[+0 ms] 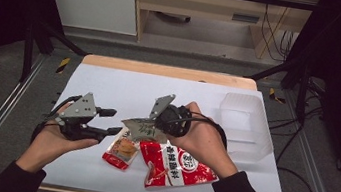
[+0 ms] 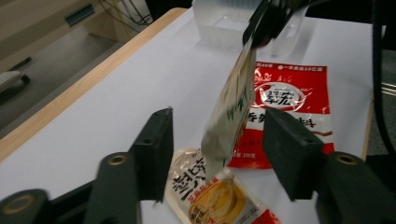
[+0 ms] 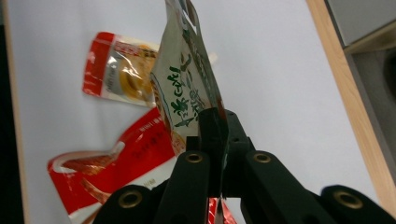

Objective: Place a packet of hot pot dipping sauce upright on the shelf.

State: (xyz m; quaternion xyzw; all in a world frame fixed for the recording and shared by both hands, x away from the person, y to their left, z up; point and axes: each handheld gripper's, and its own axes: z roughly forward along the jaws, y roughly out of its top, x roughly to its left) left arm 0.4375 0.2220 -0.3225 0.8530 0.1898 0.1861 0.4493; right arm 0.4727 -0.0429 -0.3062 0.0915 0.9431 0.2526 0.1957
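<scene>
Jaws of the right tool [image 1: 154, 122] stand clamped flat on the edge of a silver-and-green sachet [image 1: 141, 128], which hangs clear of the desk [image 1: 110, 80] with its free end drooping toward the person's left; the right gripper view shows the sachet [image 3: 187, 88] rising straight out of the closed jaws. The left tool [image 1: 112, 121] waits just beside it, jaws spread wide and holding nothing, and in the left gripper view the dangling sachet [image 2: 231, 112] hangs beyond the gap between the two black jaws, apart from both. Beneath the lifted sachet, near the front edge of the desk, lie a small red-and-yellow packet [image 1: 121, 152] and, just to its right, a large red packet [image 1: 176, 166], both flat on the white surface. A clear plastic tub [image 1: 245, 126] stands by the right edge, apparently with nothing in it. Judging by this, the work looks to be at an early stage: one sachet has been picked up but not set down anywhere, the two red packets remain untouched, and the tub, the likely destination, has yet to receive a single item.
</scene>
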